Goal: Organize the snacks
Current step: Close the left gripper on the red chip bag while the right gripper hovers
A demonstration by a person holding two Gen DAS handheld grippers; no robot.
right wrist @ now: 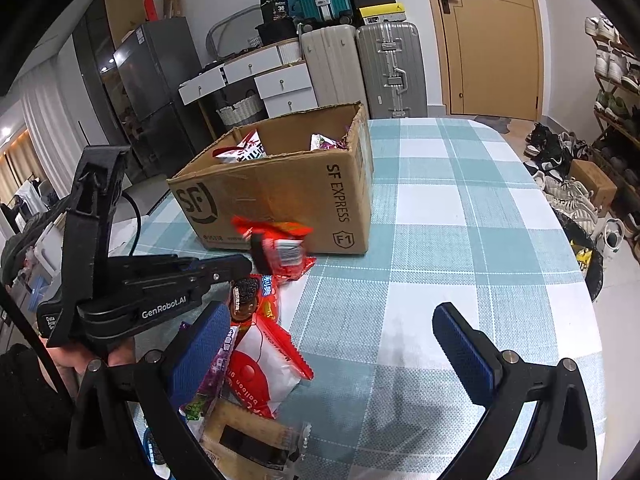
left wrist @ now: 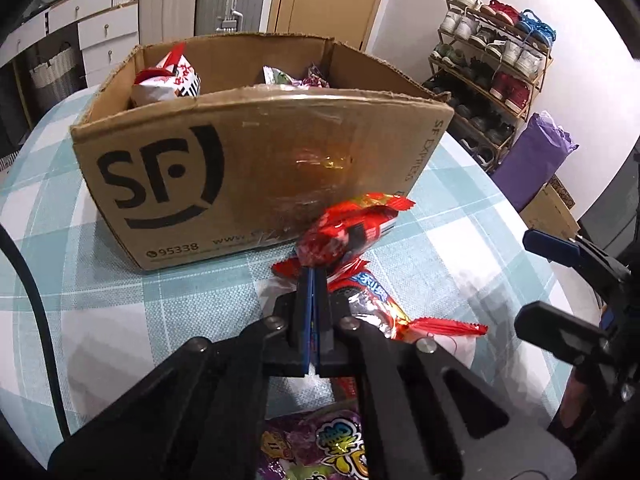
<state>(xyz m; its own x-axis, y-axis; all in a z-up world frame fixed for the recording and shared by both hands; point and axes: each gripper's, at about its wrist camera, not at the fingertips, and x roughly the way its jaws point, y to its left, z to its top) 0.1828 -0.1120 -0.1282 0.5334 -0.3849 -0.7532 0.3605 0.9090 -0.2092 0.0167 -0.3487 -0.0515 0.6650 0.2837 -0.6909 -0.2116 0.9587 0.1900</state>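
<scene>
Just in front of the cardboard box [left wrist: 256, 168], the left gripper [left wrist: 313, 276] has its fingers [left wrist: 306, 312] clamped flat together on the crimped edge of a red snack packet [left wrist: 344, 232]. Pads look fully closed, so only thin foil is between them. In the right wrist view the packet [right wrist: 276, 248] hangs off the fingertips, close to the box's front wall and about level with its lower half, not yet at rim height.

Judgement on the step: this is lift-and-carry into the box.
- Grip is on the seal only; the packet body dangles. Move slow, no wrist flicks, or the foil may slip out.
- Raise until the packet clears the front rim before moving forward. The packet is near the wall now, so going forward first would snag it.
- Release over the open middle of the box; a white-and-red bag [left wrist: 168, 80] sits at the box's left side and a purple-ish pack [left wrist: 296, 78] towards the right.

Right gripper [right wrist: 336, 352] hangs with its fingers spread wide, holding nothing, above the checked surface [right wrist: 460, 220]. Fine where it is; keep it out of the left's path.

Packet look: glossy red film, crumpled, with a dark panel and a white printed patch; light and soft-sided. More snacks lie in a pile on the surface under the left gripper, including a red cookie pack [right wrist: 256, 300] and a white bag with a red circle [right wrist: 260, 372].
</scene>
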